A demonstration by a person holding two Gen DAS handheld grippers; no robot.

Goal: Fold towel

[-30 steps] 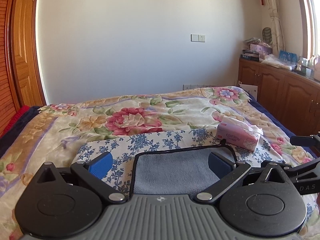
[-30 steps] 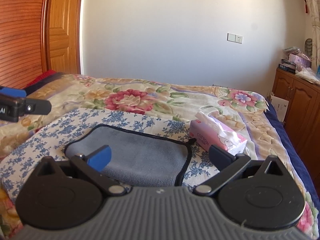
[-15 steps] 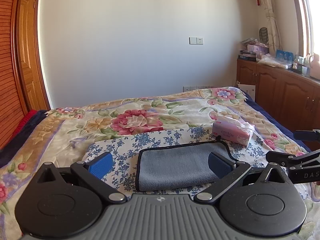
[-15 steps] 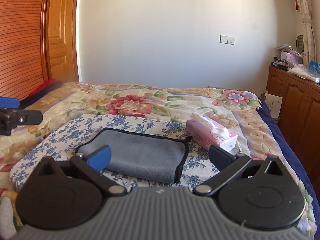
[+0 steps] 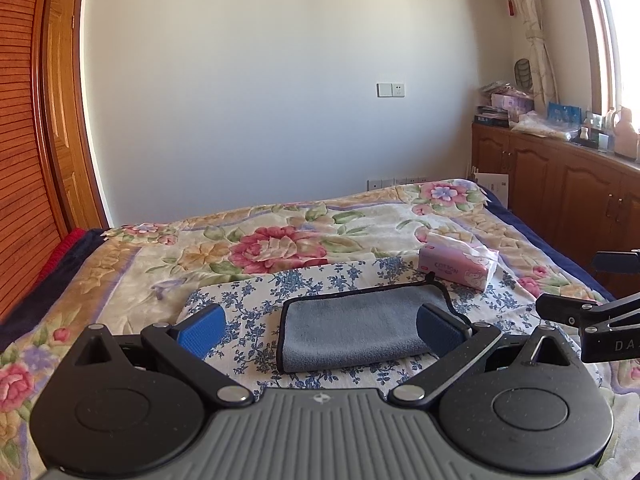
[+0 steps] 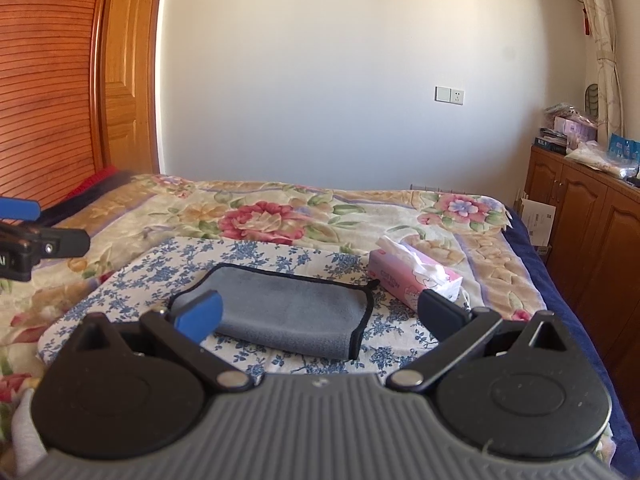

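A grey towel with black trim [image 5: 352, 328] lies folded into a rectangle on a blue-flowered white cloth [image 5: 248, 300] on the bed. It also shows in the right wrist view [image 6: 288, 312]. My left gripper [image 5: 320, 328] is open and empty, held above and short of the towel. My right gripper [image 6: 320, 316] is open and empty, also back from the towel. The right gripper's fingers [image 5: 576, 312] show at the right edge of the left wrist view. The left gripper's fingers [image 6: 44, 240] show at the left edge of the right wrist view.
A pink tissue pack [image 5: 460, 266] lies just beyond the towel's right end, also in the right wrist view [image 6: 412, 276]. The bed has a floral cover [image 5: 280, 240]. Wooden cabinets [image 5: 560, 188] stand to the right and a wooden wardrobe [image 6: 52, 92] to the left.
Both grippers have pulled back and up from the towel, which now lies farther off and fully in view. Both stay open.
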